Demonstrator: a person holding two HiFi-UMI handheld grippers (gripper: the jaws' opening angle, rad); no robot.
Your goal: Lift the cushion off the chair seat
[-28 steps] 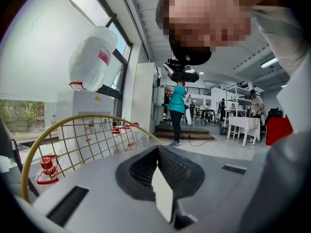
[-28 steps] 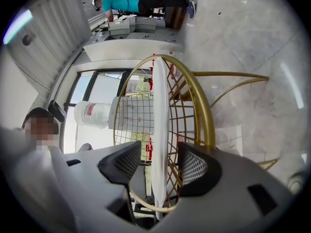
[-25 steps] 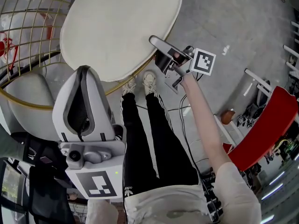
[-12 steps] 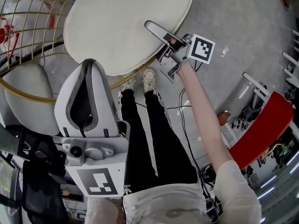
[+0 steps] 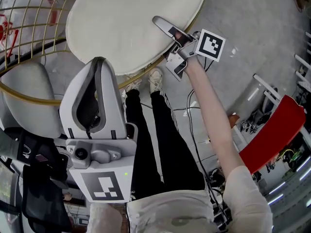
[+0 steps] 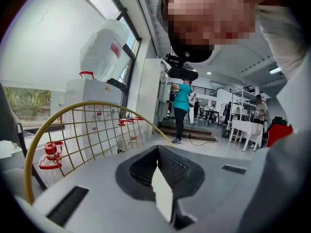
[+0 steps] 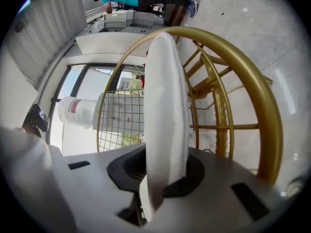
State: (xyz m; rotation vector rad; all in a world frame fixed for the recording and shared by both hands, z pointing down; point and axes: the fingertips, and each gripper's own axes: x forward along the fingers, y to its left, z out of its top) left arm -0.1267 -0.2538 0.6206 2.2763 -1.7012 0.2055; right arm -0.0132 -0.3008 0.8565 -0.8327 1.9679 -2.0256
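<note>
Right gripper [image 7: 163,178] jaws just closed in, now pinching the edge of the round white cushion [image 5: 126,23], which lies on the gold wire chair [image 5: 29,102] seat, grip on the rim nearest the person; left gripper [image 6: 158,171] jaws together, empty, held clear of the cushion.

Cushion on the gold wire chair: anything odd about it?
Nothing damaged or spilled. The cream cushion lies in the chair frame; only its near edge is pinched where the right gripper has just closed its jaws on it.
</note>
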